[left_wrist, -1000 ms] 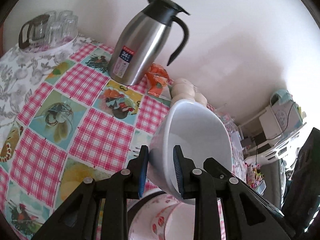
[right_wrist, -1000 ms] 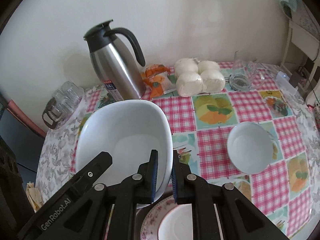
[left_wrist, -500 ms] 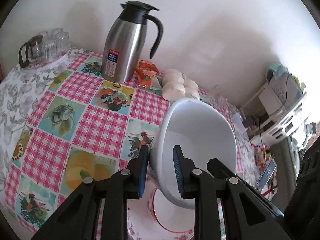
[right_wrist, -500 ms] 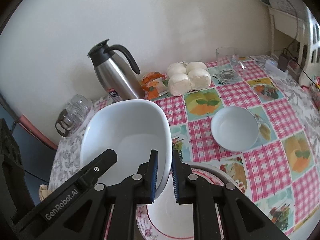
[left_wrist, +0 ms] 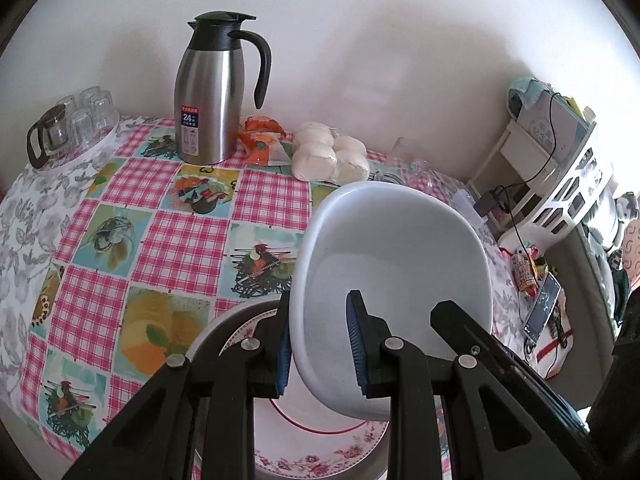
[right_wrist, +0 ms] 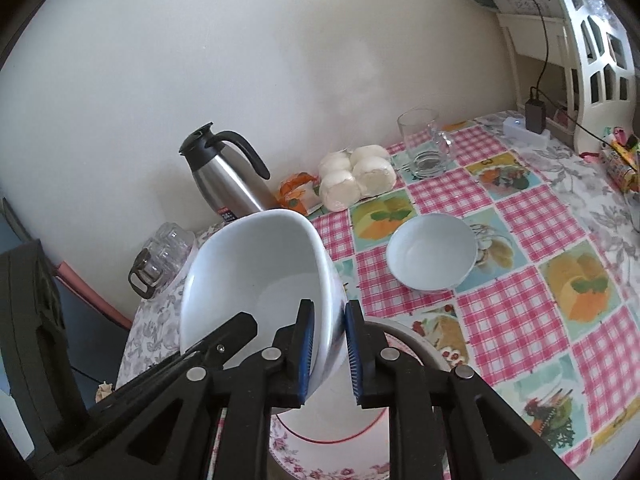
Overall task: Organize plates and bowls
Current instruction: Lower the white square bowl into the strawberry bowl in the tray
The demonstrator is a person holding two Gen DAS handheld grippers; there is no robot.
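Both grippers hold one large white squarish bowl (left_wrist: 396,264) by opposite rims, in the air over a stack of plates. My left gripper (left_wrist: 320,344) is shut on its left rim. My right gripper (right_wrist: 330,354) is shut on its right rim; the bowl (right_wrist: 256,276) tilts in that view. Below lies a floral-rimmed plate (left_wrist: 320,456) with a red-ringed plate on it, on a grey plate (left_wrist: 212,332). They also show in the right wrist view (right_wrist: 320,452). A small white bowl (right_wrist: 432,256) sits on the tablecloth to the right.
A steel thermos jug (left_wrist: 210,92) stands at the back by the wall, with an orange packet (left_wrist: 260,140) and white buns (left_wrist: 330,156) beside it. Glass cups (left_wrist: 68,124) sit at back left. A glass mug (right_wrist: 424,144) stands at back right. A white shelf (left_wrist: 560,176) stands beyond the table's right edge.
Both grippers have lifted the large bowl higher and back from the table. The plate stack below has come further into view.
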